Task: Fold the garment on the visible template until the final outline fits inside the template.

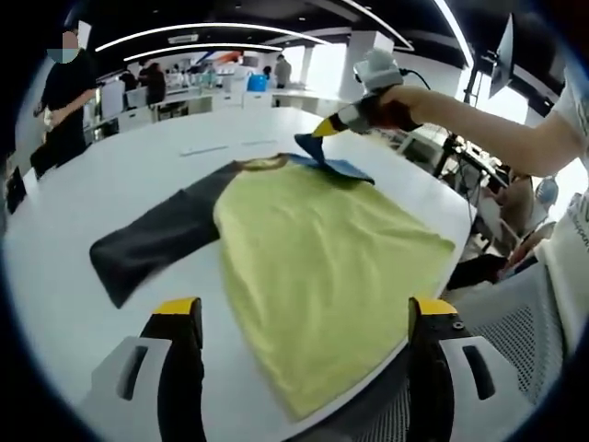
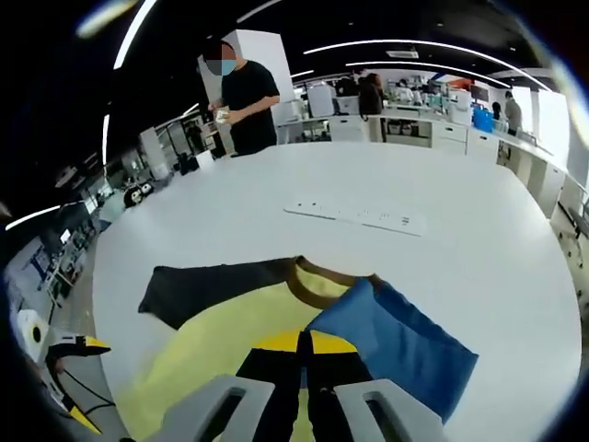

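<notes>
A yellow T-shirt (image 1: 322,258) lies flat on the white table (image 1: 110,184); its collar (image 2: 317,287) points away from my left gripper. One sleeve is dark grey (image 1: 156,241) and spread out to the side (image 2: 216,284). The other sleeve is blue (image 1: 336,166); its tip is lifted off the table and folded in towards the shirt body (image 2: 396,343). My right gripper (image 2: 304,345) is shut on that blue sleeve, and in the left gripper view a hand holds it (image 1: 333,124) above the collar. My left gripper (image 1: 304,313) hangs open over the shirt's hem, touching nothing.
A thin white strip (image 2: 354,216) lies on the table beyond the collar. The table's rounded edge (image 1: 451,216) runs close beside the shirt, with a mesh chair (image 1: 515,336) below it. A person in black (image 2: 241,92) stands at the far side, with desks and other people behind.
</notes>
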### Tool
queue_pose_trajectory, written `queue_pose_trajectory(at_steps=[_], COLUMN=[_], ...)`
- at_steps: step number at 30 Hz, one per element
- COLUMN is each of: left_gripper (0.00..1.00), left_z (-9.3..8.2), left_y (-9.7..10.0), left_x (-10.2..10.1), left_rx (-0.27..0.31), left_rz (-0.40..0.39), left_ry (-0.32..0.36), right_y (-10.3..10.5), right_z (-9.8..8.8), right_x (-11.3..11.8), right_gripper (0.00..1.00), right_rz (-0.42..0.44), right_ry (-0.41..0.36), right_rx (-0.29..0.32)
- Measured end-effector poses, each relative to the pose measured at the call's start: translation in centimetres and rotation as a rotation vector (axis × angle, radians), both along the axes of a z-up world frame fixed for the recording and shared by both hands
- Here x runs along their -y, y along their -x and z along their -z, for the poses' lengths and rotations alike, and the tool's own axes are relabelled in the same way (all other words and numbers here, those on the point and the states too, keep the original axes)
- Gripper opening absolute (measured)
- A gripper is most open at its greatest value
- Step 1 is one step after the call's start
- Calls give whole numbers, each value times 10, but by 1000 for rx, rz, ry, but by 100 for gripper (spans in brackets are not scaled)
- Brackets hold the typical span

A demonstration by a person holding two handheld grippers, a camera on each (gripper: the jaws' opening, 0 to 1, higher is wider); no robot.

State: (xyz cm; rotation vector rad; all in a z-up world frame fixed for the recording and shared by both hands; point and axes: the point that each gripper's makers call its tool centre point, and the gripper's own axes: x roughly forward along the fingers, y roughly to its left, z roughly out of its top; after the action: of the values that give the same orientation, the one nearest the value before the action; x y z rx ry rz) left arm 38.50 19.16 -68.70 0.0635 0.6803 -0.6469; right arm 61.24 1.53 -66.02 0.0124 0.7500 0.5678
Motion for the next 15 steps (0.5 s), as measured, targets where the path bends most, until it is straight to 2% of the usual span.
queue_pose_trajectory(at_steps=[9,15], left_gripper=[89,88], left_z=[3,2], left_y=[5,3], left_x=[-6,-5], left_rx=[-16,-14], left_rz=[-15,-20], left_ry=[2,8], right_y=[3,12], right_z=[4,0], right_x=[-17,-35], right_gripper=[0,0], right_rz=[-53,-103], right_ry=[25,-8], right_rx=[1,4])
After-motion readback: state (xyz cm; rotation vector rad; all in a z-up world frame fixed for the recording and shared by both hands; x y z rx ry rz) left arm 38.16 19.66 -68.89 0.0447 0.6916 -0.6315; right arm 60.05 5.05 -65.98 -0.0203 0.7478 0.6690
